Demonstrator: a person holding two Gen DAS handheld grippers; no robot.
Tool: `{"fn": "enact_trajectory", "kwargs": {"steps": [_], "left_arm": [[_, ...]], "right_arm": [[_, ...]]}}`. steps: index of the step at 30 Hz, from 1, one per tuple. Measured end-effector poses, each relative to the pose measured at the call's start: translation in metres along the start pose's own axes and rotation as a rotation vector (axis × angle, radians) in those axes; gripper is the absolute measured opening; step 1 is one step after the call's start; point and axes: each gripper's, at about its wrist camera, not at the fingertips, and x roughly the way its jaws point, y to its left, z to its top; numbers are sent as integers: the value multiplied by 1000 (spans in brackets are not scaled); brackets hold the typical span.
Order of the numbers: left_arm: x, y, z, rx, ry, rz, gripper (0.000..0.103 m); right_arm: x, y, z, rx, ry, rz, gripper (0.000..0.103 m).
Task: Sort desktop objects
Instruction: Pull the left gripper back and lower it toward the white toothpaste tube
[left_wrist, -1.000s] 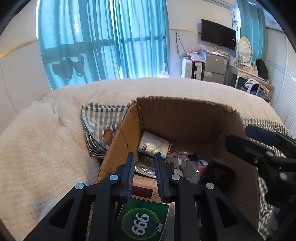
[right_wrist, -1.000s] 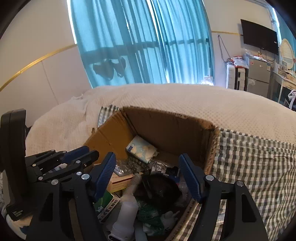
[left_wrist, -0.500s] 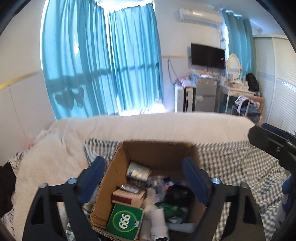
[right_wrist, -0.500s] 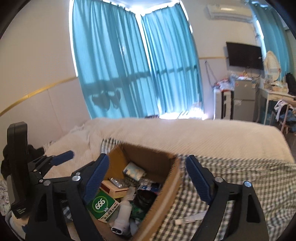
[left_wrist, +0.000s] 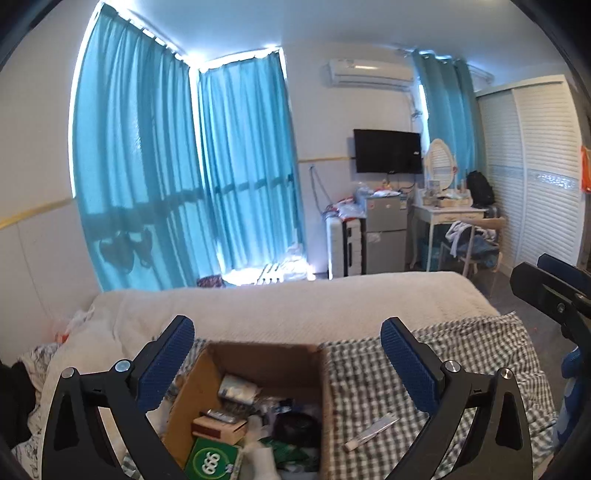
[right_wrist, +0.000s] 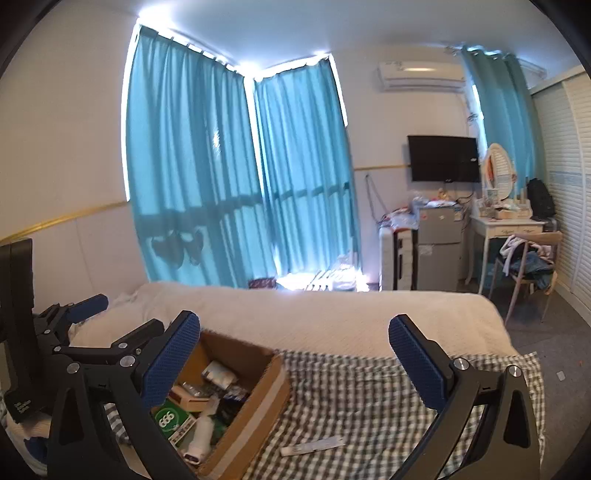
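Note:
An open cardboard box (left_wrist: 325, 402) sits on a checked cloth (left_wrist: 436, 354) on the bed. It holds a green "999" packet (left_wrist: 212, 461), a brown carton (left_wrist: 218, 430), a white bottle (right_wrist: 201, 435), a dark round object (left_wrist: 295, 424) and several small packets. A thin white tube (left_wrist: 371, 432) lies on the cloth right of the box; it also shows in the right wrist view (right_wrist: 312, 445). My left gripper (left_wrist: 288, 350) is open and empty, raised above and behind the box. My right gripper (right_wrist: 295, 343) is open and empty, raised over the cloth right of the box (right_wrist: 255, 398).
The bed has a cream blanket (left_wrist: 295, 302). Blue curtains (left_wrist: 184, 177) hang behind it. A small fridge (left_wrist: 386, 232), a white desk (left_wrist: 450, 218) and a chair with clothes (left_wrist: 476, 240) stand at the back right. Dark clothing (left_wrist: 14, 402) lies at the left.
Both grippers have lifted up and back from the box. The left gripper was shut just above the box contents a second ago and is now wide open. The box looks smaller and lower.

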Motion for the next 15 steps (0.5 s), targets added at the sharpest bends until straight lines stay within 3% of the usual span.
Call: {"fn": "enact_trajectory", "kwargs": {"steps": [5,9,15], "left_arm": [[17,-35,-6,43,45,-117,103],[50,-64,-30,61,130,-126,102],[101,-103,-67,77,245,-159,87]], "right_arm": [[-16,-30,0,34,-26,-34,103],[-12,-58,-18,73,19,-45,103],[10,-94,-55,92,122,-89,94]]}}
